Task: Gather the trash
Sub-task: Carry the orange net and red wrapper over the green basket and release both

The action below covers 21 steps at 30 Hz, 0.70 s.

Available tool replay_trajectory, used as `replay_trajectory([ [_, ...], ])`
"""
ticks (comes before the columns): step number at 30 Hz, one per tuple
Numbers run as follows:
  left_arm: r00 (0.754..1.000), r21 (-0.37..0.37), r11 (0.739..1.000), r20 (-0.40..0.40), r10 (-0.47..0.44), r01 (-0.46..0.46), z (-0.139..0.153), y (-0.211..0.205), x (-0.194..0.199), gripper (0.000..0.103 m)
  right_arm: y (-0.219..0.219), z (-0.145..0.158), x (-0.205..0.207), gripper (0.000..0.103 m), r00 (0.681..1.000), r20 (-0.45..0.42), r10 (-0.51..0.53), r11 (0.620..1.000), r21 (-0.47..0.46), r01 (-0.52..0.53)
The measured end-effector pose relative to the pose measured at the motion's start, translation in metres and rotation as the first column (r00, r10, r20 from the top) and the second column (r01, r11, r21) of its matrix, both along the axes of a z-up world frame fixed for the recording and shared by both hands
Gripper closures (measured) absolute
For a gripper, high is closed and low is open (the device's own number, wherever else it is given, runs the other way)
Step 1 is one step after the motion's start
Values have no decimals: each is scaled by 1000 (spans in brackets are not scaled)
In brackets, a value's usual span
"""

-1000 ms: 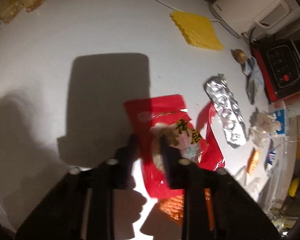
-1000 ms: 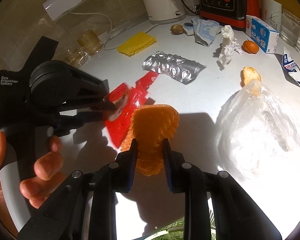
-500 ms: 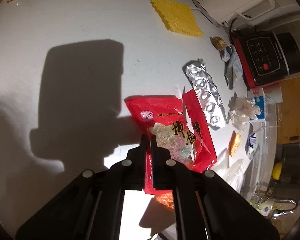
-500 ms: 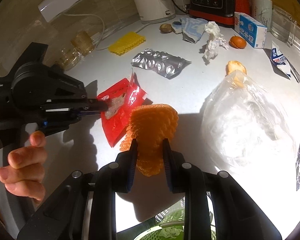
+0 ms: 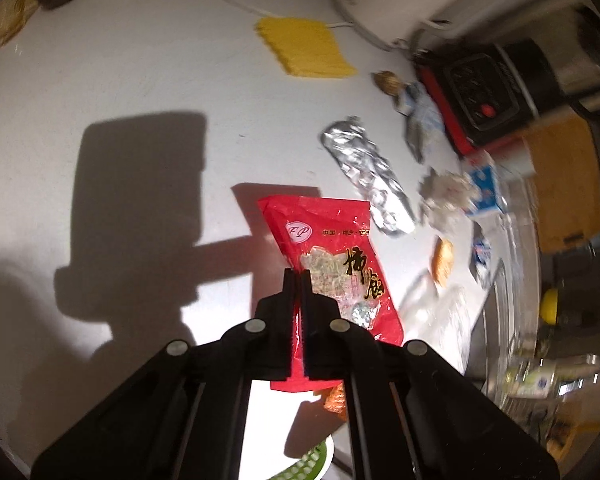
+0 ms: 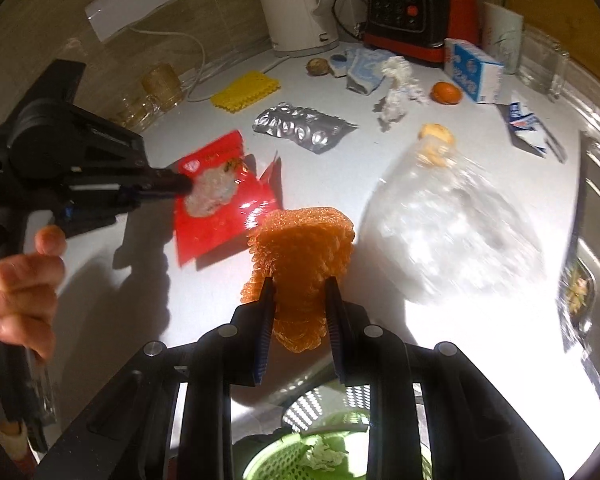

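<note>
My left gripper is shut on the edge of a red snack wrapper, which hangs lifted off the white counter. From the right wrist view, that left gripper pinches the red wrapper at centre left, a hand on its handle. My right gripper is shut on an orange foam net, held above the counter's front edge. A green bin with crumpled trash sits below it; the green bin also peeks in at the bottom of the left wrist view.
Farther back lie a silver blister pack, a yellow foam piece, crumpled tissue, a clear plastic bag, a milk carton and an orange fruit. A kettle and blender base stand at the wall. A sink is at right.
The left gripper's jaws closed on the red wrapper and lifted it off the counter. My right gripper with the orange net drew back over the counter's edge, bringing the green bin into view.
</note>
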<state>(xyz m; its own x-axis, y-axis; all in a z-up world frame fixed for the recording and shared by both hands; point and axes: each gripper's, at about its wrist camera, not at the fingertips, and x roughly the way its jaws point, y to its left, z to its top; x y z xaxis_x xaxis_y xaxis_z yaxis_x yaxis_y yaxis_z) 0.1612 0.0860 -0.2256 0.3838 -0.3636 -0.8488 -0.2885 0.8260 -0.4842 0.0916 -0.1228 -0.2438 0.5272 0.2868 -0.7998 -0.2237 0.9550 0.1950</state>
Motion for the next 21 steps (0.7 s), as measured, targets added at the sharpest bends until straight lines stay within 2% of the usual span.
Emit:
replay_trajectory([
  [3, 996, 29, 996, 40, -84, 83, 17, -10, -24, 101, -9, 6, -29, 78, 1000, 15, -6, 1000, -18, 6],
  [6, 980, 67, 981, 68, -185, 180, 33, -20, -56, 101, -20, 15, -67, 78, 999, 35, -14, 999, -34, 15],
  [10, 935, 116, 936, 87, -344, 333, 45, -45, -106, 101, -42, 21, -118, 78, 998, 45, -52, 998, -42, 54],
  [14, 855, 193, 851, 89, -512, 489, 45, -83, -158, 101, -69, 21, -164, 78, 992, 42, -116, 990, -70, 119],
  [15, 821, 201, 816, 82, -565, 542, 40, -97, -173, 101, -77, 20, -176, 77, 990, 40, -137, 987, -76, 140],
  [16, 801, 206, 795, 73, -595, 571, 35, -105, -181, 101, -84, 18, -185, 77, 987, 35, -156, 984, -79, 159],
  [18, 746, 211, 736, 41, -665, 644, 18, -127, -199, 101, -95, 16, -198, 77, 981, 29, -190, 978, -80, 192],
  [20, 681, 233, 661, -6, -732, 713, -9, -151, -215, 101, -105, 11, -208, 77, 975, 21, -221, 972, -76, 222],
  [21, 662, 231, 640, -20, -750, 733, -21, -159, -220, 101, -108, 9, -212, 77, 973, 19, -230, 970, -74, 230],
])
